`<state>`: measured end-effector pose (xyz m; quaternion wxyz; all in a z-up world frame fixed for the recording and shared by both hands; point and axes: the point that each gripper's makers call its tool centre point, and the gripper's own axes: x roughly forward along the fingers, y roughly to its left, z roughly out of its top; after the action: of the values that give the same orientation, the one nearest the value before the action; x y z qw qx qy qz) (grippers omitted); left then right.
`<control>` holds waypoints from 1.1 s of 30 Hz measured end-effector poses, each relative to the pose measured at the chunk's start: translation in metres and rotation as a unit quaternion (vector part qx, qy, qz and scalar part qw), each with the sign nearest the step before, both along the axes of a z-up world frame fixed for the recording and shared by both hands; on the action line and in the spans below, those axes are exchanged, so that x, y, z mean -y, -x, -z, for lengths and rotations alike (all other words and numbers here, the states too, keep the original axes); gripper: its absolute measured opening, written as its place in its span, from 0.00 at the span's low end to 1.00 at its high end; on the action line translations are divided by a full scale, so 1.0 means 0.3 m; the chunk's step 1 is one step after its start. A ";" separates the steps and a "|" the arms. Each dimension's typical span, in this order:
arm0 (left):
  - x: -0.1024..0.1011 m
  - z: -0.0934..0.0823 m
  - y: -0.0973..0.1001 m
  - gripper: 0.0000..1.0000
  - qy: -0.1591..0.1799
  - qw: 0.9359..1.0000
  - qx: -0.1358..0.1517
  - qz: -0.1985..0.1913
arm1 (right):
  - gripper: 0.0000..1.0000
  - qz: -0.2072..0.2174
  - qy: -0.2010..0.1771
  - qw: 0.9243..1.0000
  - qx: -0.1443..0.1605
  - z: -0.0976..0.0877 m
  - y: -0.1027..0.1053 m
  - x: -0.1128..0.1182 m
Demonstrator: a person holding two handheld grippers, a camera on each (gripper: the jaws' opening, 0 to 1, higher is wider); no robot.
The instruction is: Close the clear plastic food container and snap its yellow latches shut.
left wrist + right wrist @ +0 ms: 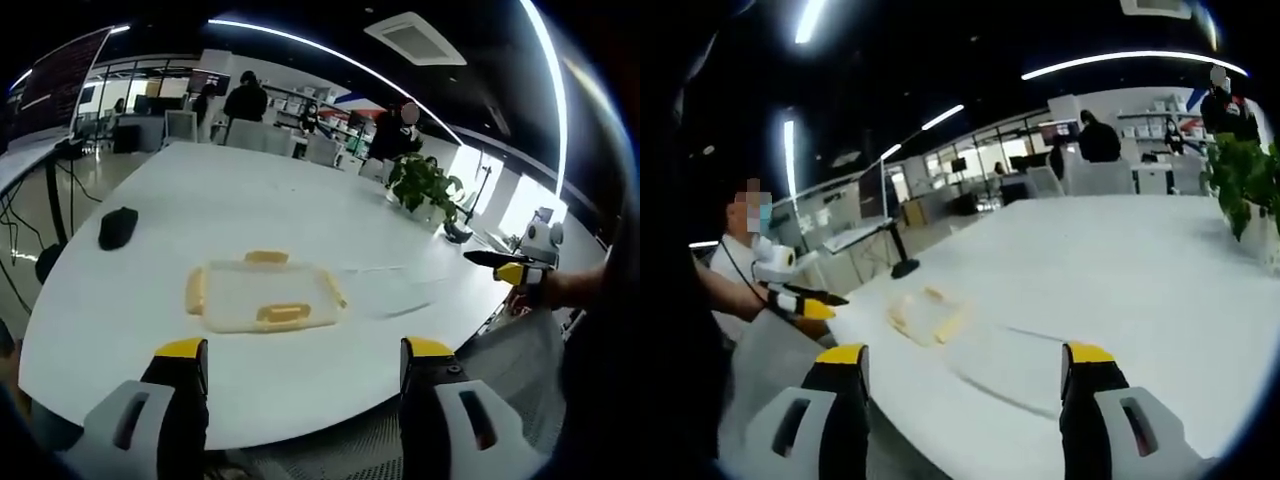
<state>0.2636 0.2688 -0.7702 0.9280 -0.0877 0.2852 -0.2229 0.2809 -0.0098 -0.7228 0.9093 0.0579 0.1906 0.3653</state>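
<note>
Left gripper view: closed container (265,296), black mouse (117,227), plant (425,186)

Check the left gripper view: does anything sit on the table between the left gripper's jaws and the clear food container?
No. In the left gripper view, the stretch from the left gripper to the container is bare white table; the black object lies off to the side.

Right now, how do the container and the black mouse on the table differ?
The container is clear with yellow latches; the mouse is solid black. The container is broad, flat and rectangular; the mouse is small and rounded. The container lies nearer the left claw; the mouse sits farther off towards the table edge. Both rest untouched on the white table.
</note>
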 end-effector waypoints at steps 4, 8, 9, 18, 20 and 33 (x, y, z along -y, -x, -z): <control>-0.002 0.007 -0.002 0.79 0.000 1.000 -0.002 0.005 | 0.78 -0.011 0.006 1.000 0.002 -0.001 -0.004 -0.023; -0.007 0.009 -0.006 0.78 0.000 1.000 -0.005 0.005 | 0.77 -0.020 0.009 1.000 0.006 -0.007 -0.007 -0.037; -0.007 0.005 -0.008 0.78 0.000 1.000 -0.004 0.006 | 0.77 -0.021 0.009 1.000 0.006 -0.008 -0.009 -0.038; -0.029 -0.009 -0.029 0.77 -0.002 1.000 0.000 0.006 | 0.76 -0.028 0.008 1.000 0.011 -0.030 -0.031 -0.072; -0.035 -0.008 -0.031 0.77 -0.004 1.000 -0.001 0.008 | 0.76 -0.032 0.007 0.999 0.012 -0.034 -0.034 -0.086; -0.067 0.001 -0.048 0.77 -0.011 1.000 -0.004 0.014 | 0.76 -0.046 0.007 0.999 0.009 -0.028 -0.052 -0.137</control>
<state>0.2779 0.2888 -0.7704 0.9244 -0.0741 0.2931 -0.2327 0.2964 0.0312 -0.7144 0.8938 0.0399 0.1871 0.4057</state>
